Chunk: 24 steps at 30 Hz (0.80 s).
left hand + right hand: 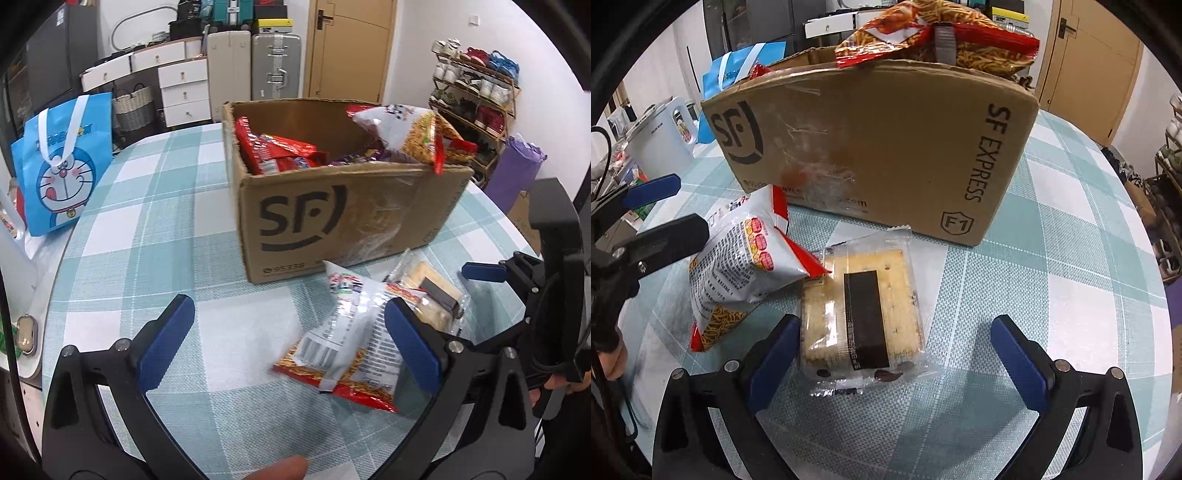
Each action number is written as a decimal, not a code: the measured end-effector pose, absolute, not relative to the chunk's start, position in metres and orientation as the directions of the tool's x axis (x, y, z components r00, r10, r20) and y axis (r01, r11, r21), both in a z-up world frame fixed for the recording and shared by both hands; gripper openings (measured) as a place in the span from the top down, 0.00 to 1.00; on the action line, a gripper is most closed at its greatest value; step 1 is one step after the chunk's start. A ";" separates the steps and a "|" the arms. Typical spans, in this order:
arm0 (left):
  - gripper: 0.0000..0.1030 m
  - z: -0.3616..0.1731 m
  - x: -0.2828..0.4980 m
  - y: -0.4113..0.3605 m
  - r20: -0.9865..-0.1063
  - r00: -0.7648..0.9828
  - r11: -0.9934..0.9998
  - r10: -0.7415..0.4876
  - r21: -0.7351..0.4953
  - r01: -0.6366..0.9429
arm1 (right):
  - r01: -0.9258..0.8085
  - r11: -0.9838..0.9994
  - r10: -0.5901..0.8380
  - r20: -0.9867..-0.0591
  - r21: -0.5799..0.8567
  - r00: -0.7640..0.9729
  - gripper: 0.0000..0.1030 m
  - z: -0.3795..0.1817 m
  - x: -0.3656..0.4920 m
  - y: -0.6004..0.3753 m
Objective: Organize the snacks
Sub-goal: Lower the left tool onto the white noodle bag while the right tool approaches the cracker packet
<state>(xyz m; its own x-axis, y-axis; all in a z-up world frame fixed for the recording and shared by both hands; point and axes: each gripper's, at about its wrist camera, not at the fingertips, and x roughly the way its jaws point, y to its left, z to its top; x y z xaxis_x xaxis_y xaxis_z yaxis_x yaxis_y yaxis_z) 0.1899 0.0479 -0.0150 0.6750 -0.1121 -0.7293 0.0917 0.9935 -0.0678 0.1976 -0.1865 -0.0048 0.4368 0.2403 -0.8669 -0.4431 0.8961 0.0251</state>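
- The cardboard box point(343, 206) stands mid-table, open-topped and full of snack bags; one noodle-snack bag point(413, 136) overhangs its near rim.
- Checked tablecloth point(147, 229) lies bare left of the box and toward the left table edge.
- The left gripper point(291, 343) has its jaws spread wide, gripping nothing; the right pad seems to touch the white snack bag point(351, 339).
- The right gripper point(897, 350) gapes wide around the wrapped cracker pack point(864, 317), its left pad just beside it.
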 end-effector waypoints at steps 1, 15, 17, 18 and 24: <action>0.00 -0.016 0.190 0.047 -0.732 0.671 0.993 -0.118 -0.070 0.098 | -0.446 0.895 0.242 -0.866 0.025 0.438 0.01 -0.006 0.194 -0.191; 0.04 -0.037 0.191 0.022 -0.763 0.632 0.987 -0.138 -0.050 0.156 | -0.473 0.880 0.265 -0.859 0.030 0.438 0.01 -0.007 0.186 -0.198; 0.12 -0.039 0.192 0.023 -0.765 0.617 0.980 -0.182 -0.089 0.179 | -0.475 0.879 0.266 -0.858 0.030 0.439 0.01 -0.007 0.185 -0.199; 0.19 -0.040 0.192 0.023 -0.765 0.609 0.974 -0.209 -0.109 0.198 | -0.476 0.879 0.267 -0.858 0.030 0.439 0.01 -0.006 0.184 -0.199; 0.41 -0.040 0.189 0.014 -0.757 0.606 0.961 -0.243 -0.104 0.255 | -0.478 0.878 0.269 -0.856 0.029 0.441 0.01 -0.006 0.183 -0.198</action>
<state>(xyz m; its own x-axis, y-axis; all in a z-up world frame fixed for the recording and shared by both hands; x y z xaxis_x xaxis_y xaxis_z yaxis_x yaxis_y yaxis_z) 0.1890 0.0145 -0.0405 0.6063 -0.2425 -0.7574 0.2553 0.9613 -0.1035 0.1830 -0.1981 -0.0059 0.4414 0.2693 -0.8559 -0.4783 0.8777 0.0294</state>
